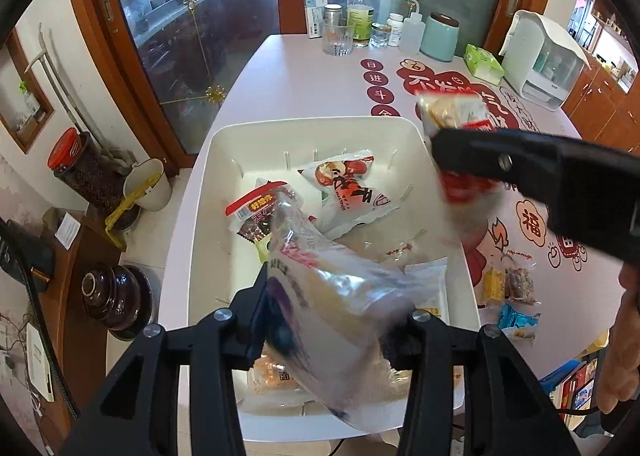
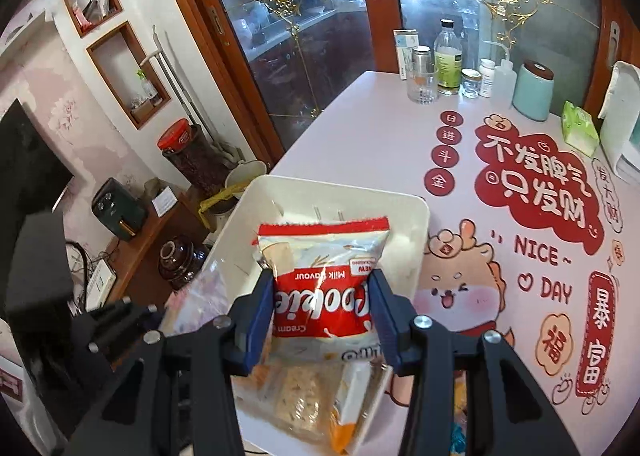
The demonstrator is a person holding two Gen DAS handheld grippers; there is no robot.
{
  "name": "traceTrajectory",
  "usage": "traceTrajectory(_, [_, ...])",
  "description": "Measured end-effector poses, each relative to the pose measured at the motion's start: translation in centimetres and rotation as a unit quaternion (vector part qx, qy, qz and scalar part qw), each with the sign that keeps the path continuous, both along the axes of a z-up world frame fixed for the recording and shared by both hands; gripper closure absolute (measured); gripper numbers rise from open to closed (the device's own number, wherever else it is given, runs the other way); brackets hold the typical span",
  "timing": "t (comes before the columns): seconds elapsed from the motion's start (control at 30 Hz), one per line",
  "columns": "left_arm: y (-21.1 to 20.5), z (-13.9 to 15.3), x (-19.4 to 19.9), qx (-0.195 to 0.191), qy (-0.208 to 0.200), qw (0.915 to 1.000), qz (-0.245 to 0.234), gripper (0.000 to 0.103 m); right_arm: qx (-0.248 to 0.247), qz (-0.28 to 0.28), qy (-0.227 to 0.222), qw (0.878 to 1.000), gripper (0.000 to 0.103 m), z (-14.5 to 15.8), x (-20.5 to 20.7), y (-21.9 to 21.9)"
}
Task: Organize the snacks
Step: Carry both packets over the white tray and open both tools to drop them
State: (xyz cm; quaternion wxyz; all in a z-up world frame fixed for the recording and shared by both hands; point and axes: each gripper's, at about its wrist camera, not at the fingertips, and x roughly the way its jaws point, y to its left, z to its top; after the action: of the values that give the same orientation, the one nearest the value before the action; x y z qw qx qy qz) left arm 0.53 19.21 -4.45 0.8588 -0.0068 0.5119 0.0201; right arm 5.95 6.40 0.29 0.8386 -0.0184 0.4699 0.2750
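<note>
Both grippers loaded, both over the white bin (image 1: 208,159). Left gripper (image 1: 328,320) clamped on a clear snack bag (image 1: 340,288), held above the packets already inside, likely so it falls onto the pile and not the rim. Right gripper (image 2: 320,308) pinching the red-and-white cookie pack (image 2: 320,276) by its sides (label upside down), poised over the bin's near-right part. Loose snacks (image 1: 508,288) left on the printed tablecloth (image 1: 304,79) just beside the bin. Sorting judged partway done.

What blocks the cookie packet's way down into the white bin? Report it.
Nothing visible. The right gripper holds the cookie packet over the white bin; snack packets lie below, none rising into its path.
</note>
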Motion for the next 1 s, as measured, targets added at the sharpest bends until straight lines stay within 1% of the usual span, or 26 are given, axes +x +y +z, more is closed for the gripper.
traceTrajectory(0.03, [0.1,0.0,0.0,0.0,-0.001,1.0,0.003,0.054,0.004,-0.001,0.0,1.0,0.055,0.0,0.1,0.1])
traceTrajectory(0.07, [0.3,0.0,0.0,0.0,-0.002,1.0,0.008,0.038,0.008,-0.002,0.002,1.0,0.054,0.0,0.3,0.3])
traceTrajectory(0.1, [0.5,0.0,0.1,-0.003,-0.004,0.9999,0.015,0.029,0.014,-0.003,0.009,1.0,0.052,-0.1,0.6,0.4])
traceTrajectory(0.13, [0.7,0.1,0.0,-0.004,-0.007,0.9997,0.022,0.018,0.021,-0.006,0.017,1.0,0.05,-0.3,0.9,0.4])
traceTrajectory(0.17, [1.0,0.3,0.0,-0.006,-0.013,0.9995,0.029,0.017,0.026,-0.01,0.024,0.999,0.048,-0.4,1.1,0.4])
traceTrajectory(0.27, [1.7,0.2,0.1,-0.012,-0.009,0.9993,0.035,0.016,0.031,-0.015,0.032,0.999,0.046,-0.7,1.2,0.5])
traceTrajectory(0.43, [1.9,-0.4,0.4,-0.017,0.0,0.9992,0.037,0.016,0.025,-0.019,0.036,0.999,0.046,-1.3,0.9,0.0])
traceTrajectory(0.63, [1.0,-0.6,0.9,-0.016,0.003,0.9996,0.022,0.016,0.012,-0.025,0.041,0.999,0.046,-1.9,0.3,-1.2])
traceTrajectory(0.8, [0.1,-0.8,1.5,-0.015,0.007,0.9998,0.006,0.016,0.003,-0.041,0.043,0.998,0.046,-2.5,0.2,-2.7])
traceTrajectory(1.0, [-1.1,-0.8,2.1,-0.012,0.008,0.9998,-0.012,0.016,0.0,-0.055,0.048,0.997,0.046,-3.0,-0.2,-4.5])
